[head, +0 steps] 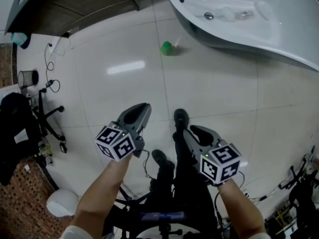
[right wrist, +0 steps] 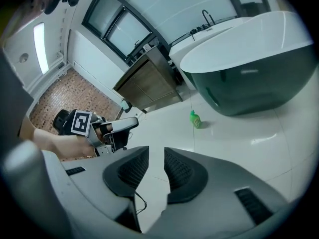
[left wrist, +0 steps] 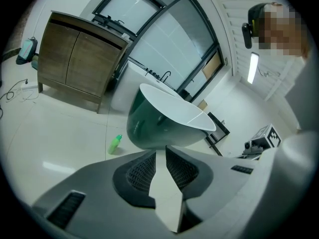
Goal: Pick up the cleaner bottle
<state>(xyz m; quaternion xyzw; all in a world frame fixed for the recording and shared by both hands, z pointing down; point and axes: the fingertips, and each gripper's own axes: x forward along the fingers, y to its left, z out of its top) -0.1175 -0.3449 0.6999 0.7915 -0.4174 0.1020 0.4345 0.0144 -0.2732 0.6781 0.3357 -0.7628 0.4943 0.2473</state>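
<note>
The bottle (head: 167,48) stands on the floor (head: 224,93), apparently upright, just beside the tub (head: 259,29) and well apart from both grippers; it is green, small in every view, and nothing touches it. The left gripper (head: 141,109) and right gripper (head: 192,131) are held side by side ahead of the person, both tilted down toward the tiles, probably because the target sits low and far ahead; the approach, I judge, has barely begun. In the left gripper view the jaws stand a narrow slit apart with only floor showing between them; the bottle lies left of that slit, so this gripper isn't lined up on it. In the right gripper view the jaws are likewise a little parted and empty; the bottle sits above and to the right of the gap. Either gap looks too narrow for the bottle's body; whichever gripper takes it will likely have to spread wider before it closes.
</note>
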